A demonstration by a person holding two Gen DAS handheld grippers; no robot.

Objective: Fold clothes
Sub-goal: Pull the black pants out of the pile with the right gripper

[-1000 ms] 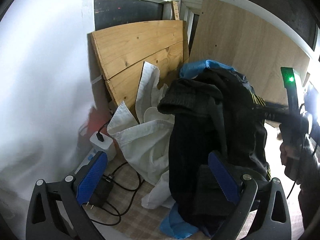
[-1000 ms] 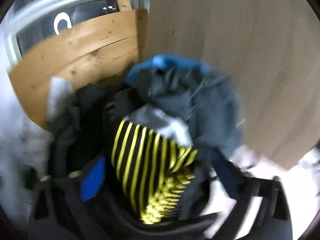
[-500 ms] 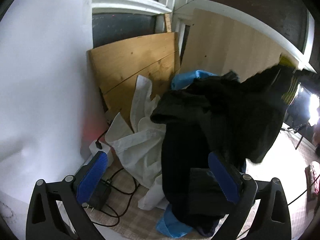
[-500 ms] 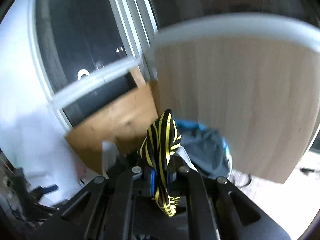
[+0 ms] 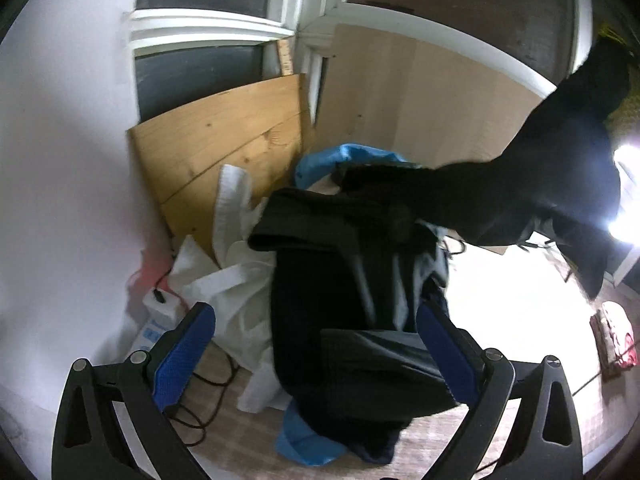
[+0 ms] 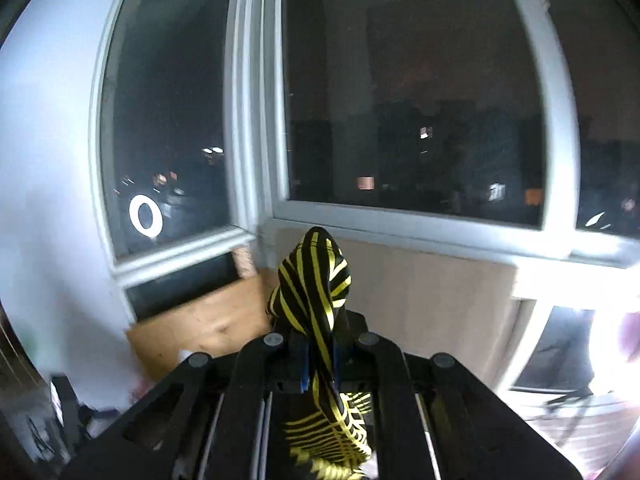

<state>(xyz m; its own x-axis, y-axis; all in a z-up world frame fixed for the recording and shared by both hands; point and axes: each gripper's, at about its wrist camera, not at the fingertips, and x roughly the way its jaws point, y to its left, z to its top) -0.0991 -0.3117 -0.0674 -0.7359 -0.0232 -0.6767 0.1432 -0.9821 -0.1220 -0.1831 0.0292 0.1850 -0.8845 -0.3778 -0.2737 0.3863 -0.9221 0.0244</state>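
A pile of clothes (image 5: pixel 352 288) lies on the floor against wooden boards: black garments, a white garment (image 5: pixel 232 280) and blue cloth (image 5: pixel 348 160). My left gripper (image 5: pixel 316 344) is open and empty, hovering in front of the pile. My right gripper (image 6: pixel 320 360) is shut on a black garment with yellow stripes (image 6: pixel 312 280). In the left wrist view this black garment (image 5: pixel 560 176) stretches from the pile up to the upper right.
Wooden boards (image 5: pixel 224 152) lean on the wall under a window (image 6: pixel 400 120). A white charger with cables (image 5: pixel 160 304) lies at the left by the white wall. A red item (image 5: pixel 616 340) lies on the floor at the right.
My right gripper closed on the striped garment and lifted it high, pulling it up and right out of the pile. My left gripper stayed open and rose slightly.
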